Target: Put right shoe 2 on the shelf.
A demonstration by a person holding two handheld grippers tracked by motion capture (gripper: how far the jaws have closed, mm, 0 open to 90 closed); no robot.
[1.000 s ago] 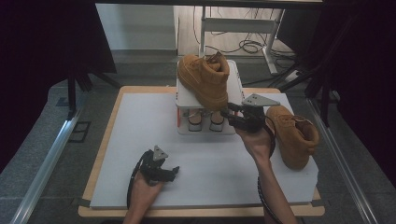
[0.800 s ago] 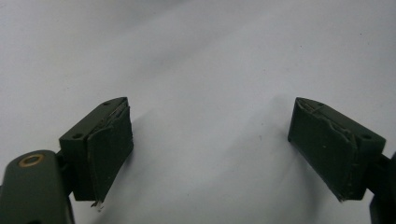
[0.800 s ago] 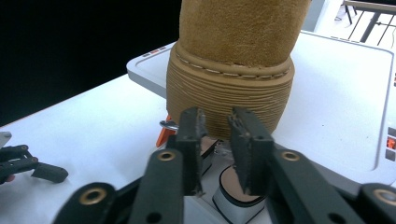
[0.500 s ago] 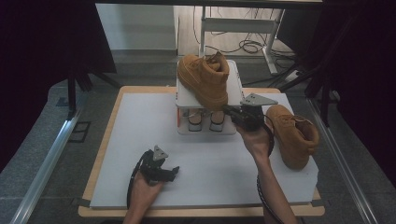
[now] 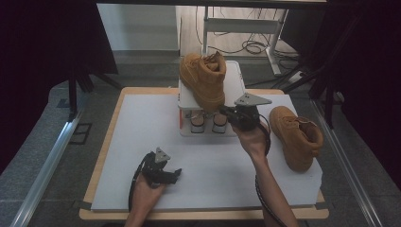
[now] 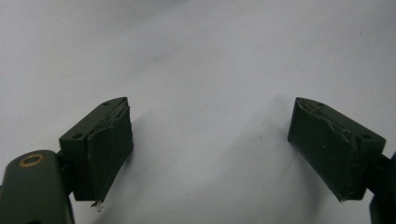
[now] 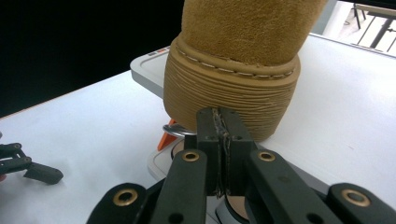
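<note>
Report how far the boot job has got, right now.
Done: one tan boot sits on the white stand. In hand: the right hand-held gripper is at that boot's sole edge, its jaws having just closed together with nothing visibly between them. Left: the second boot lies on the table, untouched; the left hand-held gripper rests open near the front edge.

A tan suede boot [image 5: 204,79] with a ribbed sole stands upright in the upper middle of the high view, on a white device [image 5: 234,85], its toe overhanging the device's near edge toward the frame's bottom.
</note>
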